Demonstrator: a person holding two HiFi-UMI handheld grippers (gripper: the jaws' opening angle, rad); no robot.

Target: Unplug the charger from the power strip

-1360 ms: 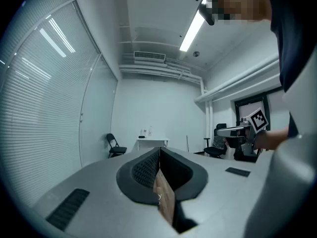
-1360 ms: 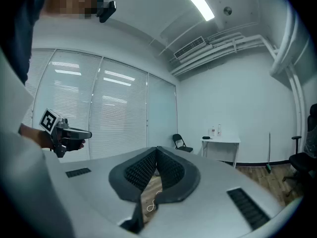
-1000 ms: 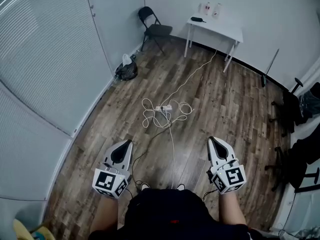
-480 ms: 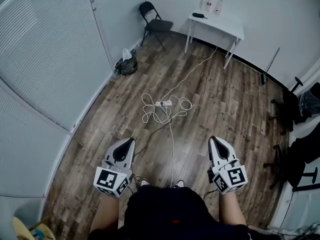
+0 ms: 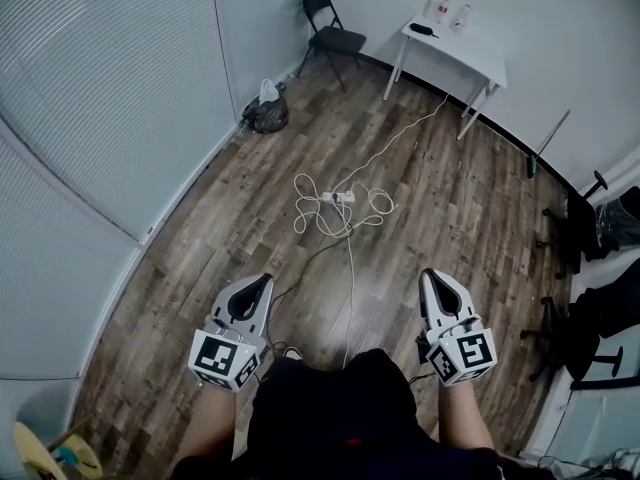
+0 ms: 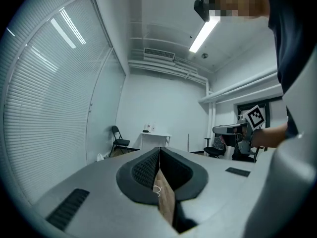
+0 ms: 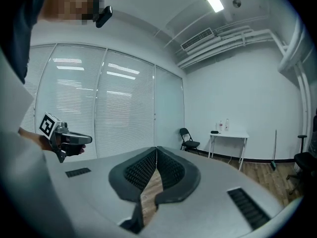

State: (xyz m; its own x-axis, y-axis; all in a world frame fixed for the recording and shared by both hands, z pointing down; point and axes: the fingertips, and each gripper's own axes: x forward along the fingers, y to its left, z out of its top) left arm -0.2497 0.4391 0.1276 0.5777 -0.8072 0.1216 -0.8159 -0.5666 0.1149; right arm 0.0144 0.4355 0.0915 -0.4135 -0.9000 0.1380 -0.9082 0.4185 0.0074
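A white power strip (image 5: 333,197) lies on the wooden floor in the head view, ringed by loops of white cable (image 5: 312,215); a plug on it is too small to make out. My left gripper (image 5: 257,283) and right gripper (image 5: 433,277) are held low near my body, well short of the strip, both pointing toward it. Each has its jaws shut with nothing between them. In the left gripper view the tips (image 6: 159,150) meet, and a sliver of floor shows between the pads. The right gripper view shows its tips (image 7: 156,149) meeting too.
A white cord (image 5: 395,141) runs from the strip to a white table (image 5: 455,43) at the far wall. A black folding chair (image 5: 331,28) stands in the corner, a dark bag (image 5: 265,116) by the blinds. Black office chairs (image 5: 590,228) crowd the right side.
The view has shifted forward and left: strip, table and chair sit further right in the frame. Both grippers have moved forward with me and stayed shut.
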